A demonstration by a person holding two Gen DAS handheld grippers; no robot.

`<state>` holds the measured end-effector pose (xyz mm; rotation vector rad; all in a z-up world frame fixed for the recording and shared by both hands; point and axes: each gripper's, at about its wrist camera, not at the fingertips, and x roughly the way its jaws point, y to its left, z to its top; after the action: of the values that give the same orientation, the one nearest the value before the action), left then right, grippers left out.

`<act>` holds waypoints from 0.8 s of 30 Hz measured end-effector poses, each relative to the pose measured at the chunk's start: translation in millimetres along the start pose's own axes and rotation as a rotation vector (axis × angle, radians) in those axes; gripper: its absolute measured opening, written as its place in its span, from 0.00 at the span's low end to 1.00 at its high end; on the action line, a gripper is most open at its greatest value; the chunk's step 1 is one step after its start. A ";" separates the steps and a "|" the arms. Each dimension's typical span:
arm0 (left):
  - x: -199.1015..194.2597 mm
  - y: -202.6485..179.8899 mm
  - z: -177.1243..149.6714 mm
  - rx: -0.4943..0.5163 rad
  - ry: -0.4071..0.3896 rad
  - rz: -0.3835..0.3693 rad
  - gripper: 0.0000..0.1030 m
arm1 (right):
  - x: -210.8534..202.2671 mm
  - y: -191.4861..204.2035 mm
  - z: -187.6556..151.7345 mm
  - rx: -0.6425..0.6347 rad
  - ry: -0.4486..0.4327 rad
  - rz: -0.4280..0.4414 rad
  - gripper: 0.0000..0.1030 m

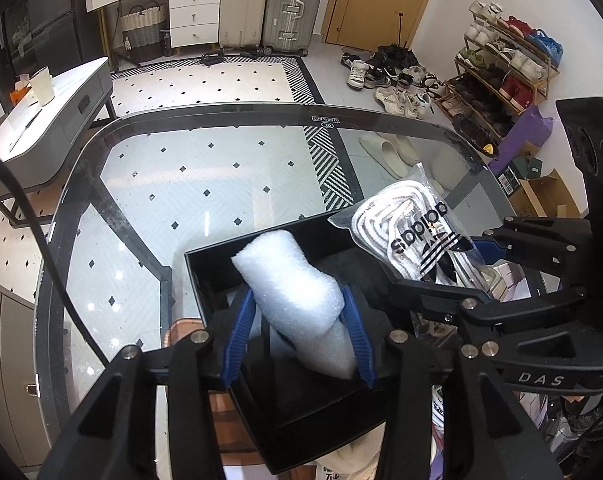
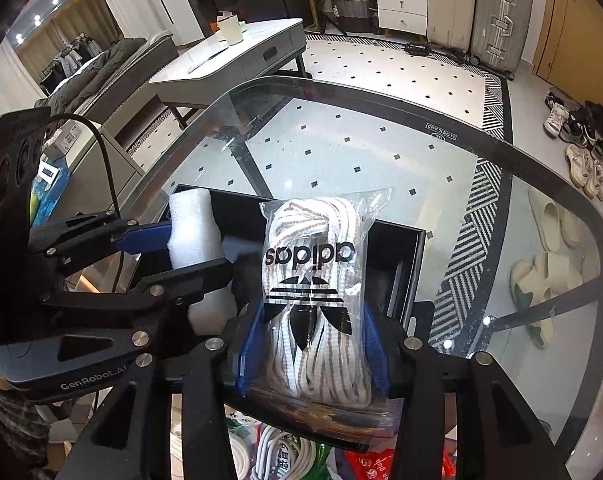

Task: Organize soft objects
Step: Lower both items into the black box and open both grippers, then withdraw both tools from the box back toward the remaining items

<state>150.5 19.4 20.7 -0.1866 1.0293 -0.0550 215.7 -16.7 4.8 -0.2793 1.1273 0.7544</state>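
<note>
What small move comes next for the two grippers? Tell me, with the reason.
Probably lower the left gripper a little and release. It is shut on the white foam roll, which already hangs over the open black box, while the right gripper is shut on the bag of laces beside it, so the foam looks ready to go in first.

Two matte black linkage grippers, left gripper [image 1: 299,330] and right gripper [image 2: 313,344], each with ribbed blue fingers [image 1: 237,336], silver round screws at the pivots and triangular cut-outs. Beside those screws, grey bodies lettered "DAS" and "GenRobot.AI". Black cable [image 2: 109,184] above the lettering. Camouflage sleeve [image 2: 9,420] below it.
</note>
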 end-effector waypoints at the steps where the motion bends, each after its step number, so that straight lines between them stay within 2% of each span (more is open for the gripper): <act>1: -1.3 -0.1 -0.2 0.002 -0.001 0.000 0.46 | -1.9 -0.6 -1.1 0.002 -0.004 0.000 0.46; 2: -2.6 -0.5 0.0 0.004 -0.002 0.001 0.48 | -4.3 -1.4 -1.5 0.006 -0.009 -0.007 0.49; 5: -6.8 -1.8 -0.4 0.004 -0.007 0.010 0.62 | -13.5 -7.8 -1.4 0.038 -0.032 0.011 0.51; 8: -9.9 0.0 -0.8 0.000 -0.008 -0.006 0.67 | -21.9 -9.9 -2.6 0.044 -0.043 0.018 0.53; 10: -13.2 -0.1 -1.4 0.004 -0.014 -0.004 0.69 | -27.3 -9.7 -4.1 0.042 -0.052 0.000 0.58; 12: -17.0 0.5 -1.9 0.003 -0.021 -0.008 0.72 | -34.2 -11.3 -6.1 0.046 -0.070 -0.012 0.70; 15: -23.1 -0.4 -3.0 0.006 -0.032 -0.011 0.78 | -44.2 -16.3 -10.6 0.058 -0.085 -0.011 0.80; 21: -34.5 -8.1 -6.1 0.033 -0.051 -0.004 0.81 | -59.3 -20.6 -19.8 0.062 -0.094 -0.033 0.86; 24: -39.9 -9.3 -10.3 0.039 -0.053 -0.007 0.88 | -65.4 -22.9 -27.3 0.064 -0.096 -0.046 0.87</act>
<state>121.5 14.2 51.0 -0.1554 0.9737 -0.0765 197.4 -74.8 47.6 -0.2117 1.0488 0.6828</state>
